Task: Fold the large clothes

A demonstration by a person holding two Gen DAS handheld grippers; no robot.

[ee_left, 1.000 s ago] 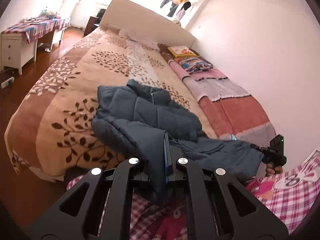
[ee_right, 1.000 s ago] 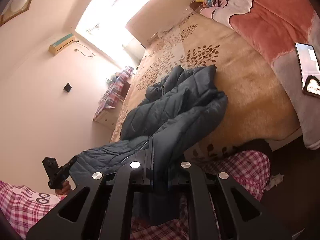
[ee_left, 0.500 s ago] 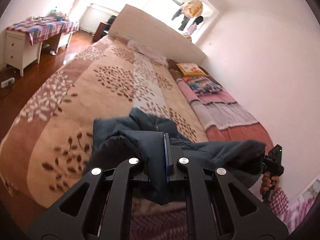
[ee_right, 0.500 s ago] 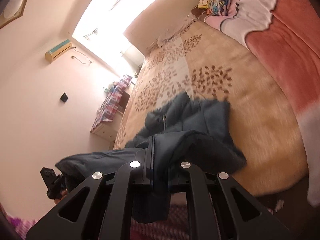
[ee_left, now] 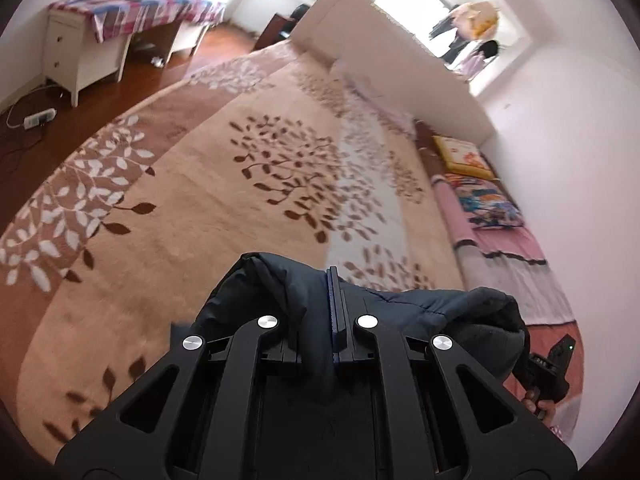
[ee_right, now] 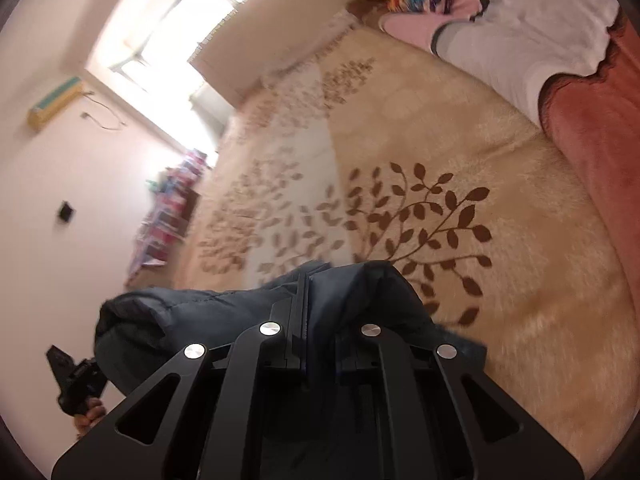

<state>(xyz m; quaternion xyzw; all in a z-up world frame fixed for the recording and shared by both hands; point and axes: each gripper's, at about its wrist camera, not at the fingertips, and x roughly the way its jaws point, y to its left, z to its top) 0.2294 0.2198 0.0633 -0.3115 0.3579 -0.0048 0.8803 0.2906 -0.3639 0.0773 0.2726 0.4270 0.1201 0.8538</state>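
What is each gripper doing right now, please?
Left gripper: shut on the jacket.
Right gripper: shut on the jacket too.

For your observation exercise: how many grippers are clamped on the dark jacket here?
2. The left gripper is shut on the jacket near one end; the right gripper is shut on its other end. The fabric between sags over the bed.

Black claw (ee_left: pixel 326 312), silver screws, blue pads

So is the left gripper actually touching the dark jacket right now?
Touching. The left wrist view shows the left gripper with its fingers closed on a fold of the dark jacket, fabric pinched between them.
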